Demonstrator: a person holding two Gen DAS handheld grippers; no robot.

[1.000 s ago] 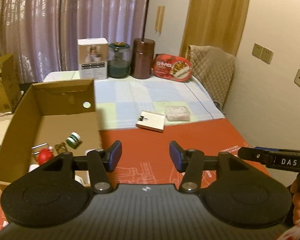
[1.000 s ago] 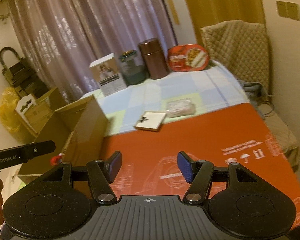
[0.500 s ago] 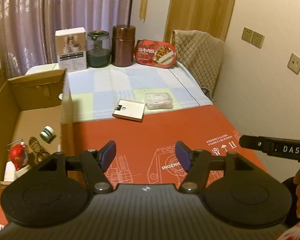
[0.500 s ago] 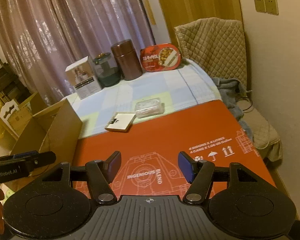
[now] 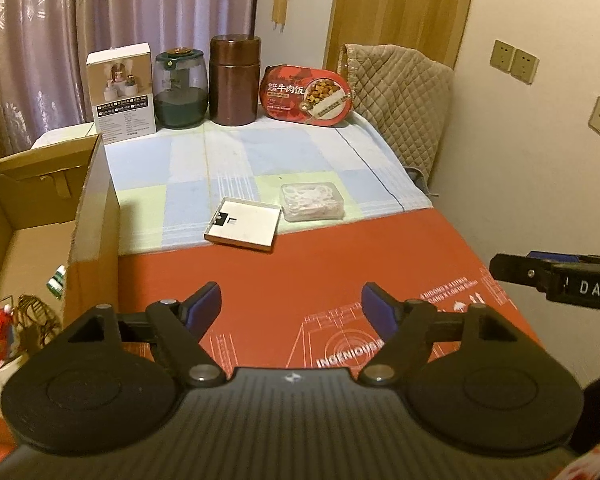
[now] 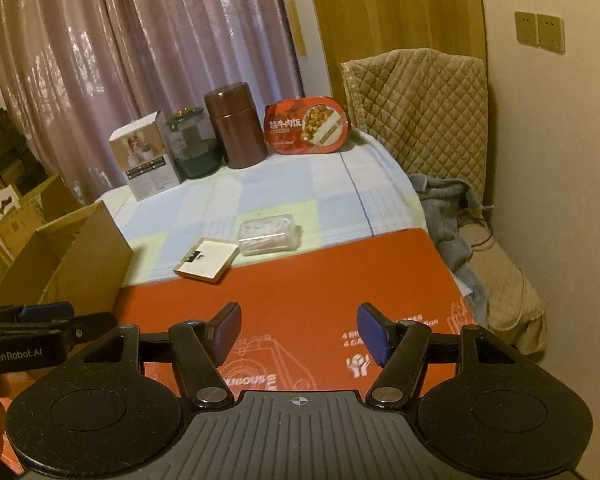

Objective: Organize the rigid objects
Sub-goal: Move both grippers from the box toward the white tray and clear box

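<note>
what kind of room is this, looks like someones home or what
Probably a room in a home, not a lab: long curtains, a quilted chair cover, and a checked tablecloth holding a packaged rice meal.

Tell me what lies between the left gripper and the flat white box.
Only bare red mat lies between the left gripper, whose empty jaws are opening, and the flat white box. The left wrist view shows it plainly.

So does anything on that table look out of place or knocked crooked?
Only mildly: the flat white box lies askew, one corner overhanging the checked cloth onto the red sheet. Nothing looks spilled or damaged.
</note>
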